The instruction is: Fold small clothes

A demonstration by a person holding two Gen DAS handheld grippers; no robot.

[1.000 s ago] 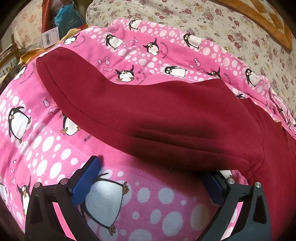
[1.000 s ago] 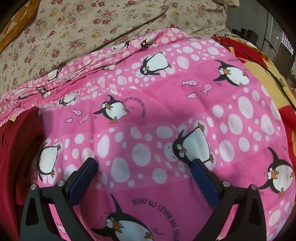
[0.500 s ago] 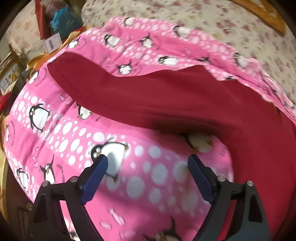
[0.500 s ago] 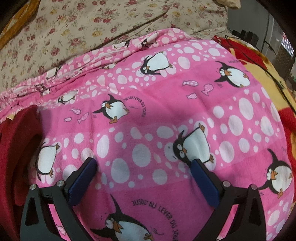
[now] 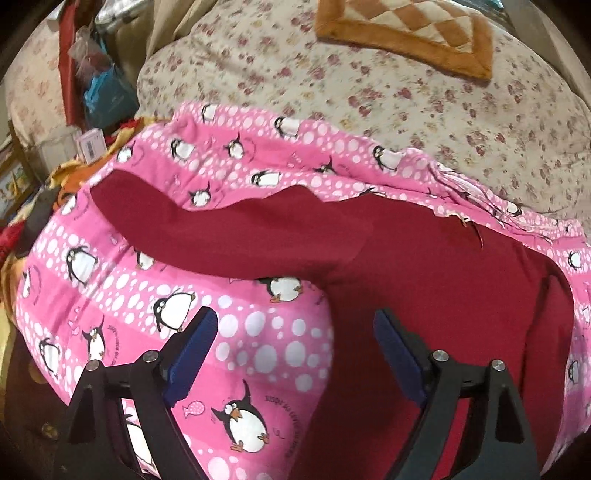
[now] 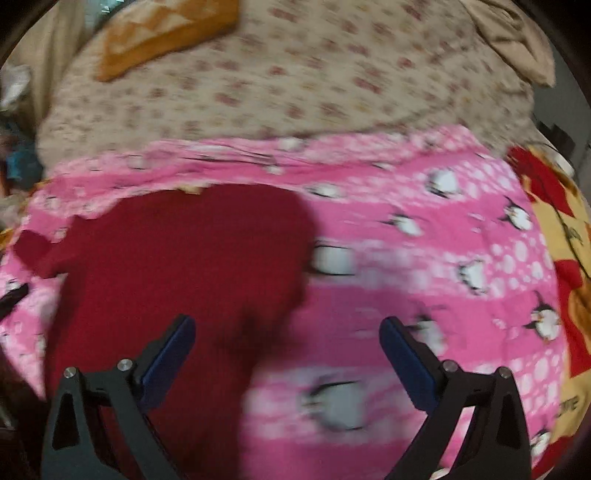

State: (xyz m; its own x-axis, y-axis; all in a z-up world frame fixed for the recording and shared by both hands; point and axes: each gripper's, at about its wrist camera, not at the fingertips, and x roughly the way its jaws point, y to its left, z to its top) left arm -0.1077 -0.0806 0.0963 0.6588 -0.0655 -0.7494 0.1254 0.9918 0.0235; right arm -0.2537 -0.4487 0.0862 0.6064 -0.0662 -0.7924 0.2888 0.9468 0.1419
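A dark red garment [image 5: 424,280] lies spread on a pink penguin-print blanket [image 5: 258,343]; one sleeve [image 5: 207,229] stretches out to the left. My left gripper [image 5: 295,347] is open and empty, above the garment's lower left edge where it meets the blanket. In the right wrist view the garment [image 6: 166,258] fills the left half, blurred by motion. My right gripper [image 6: 288,354] is open and empty, above the garment's right edge and the blanket [image 6: 424,258].
A floral bedspread [image 5: 369,85] lies beyond the blanket, with an orange-bordered quilted cushion [image 5: 406,33] on it. Bags and clutter [image 5: 103,88] stand at the far left. A yellow and red blanket [image 6: 565,240] lies at the right edge.
Both grippers have pulled back and risen, so more of the bed shows. The right view has swung left and now takes in the red garment. The left gripper has shifted right, away from the sleeve.
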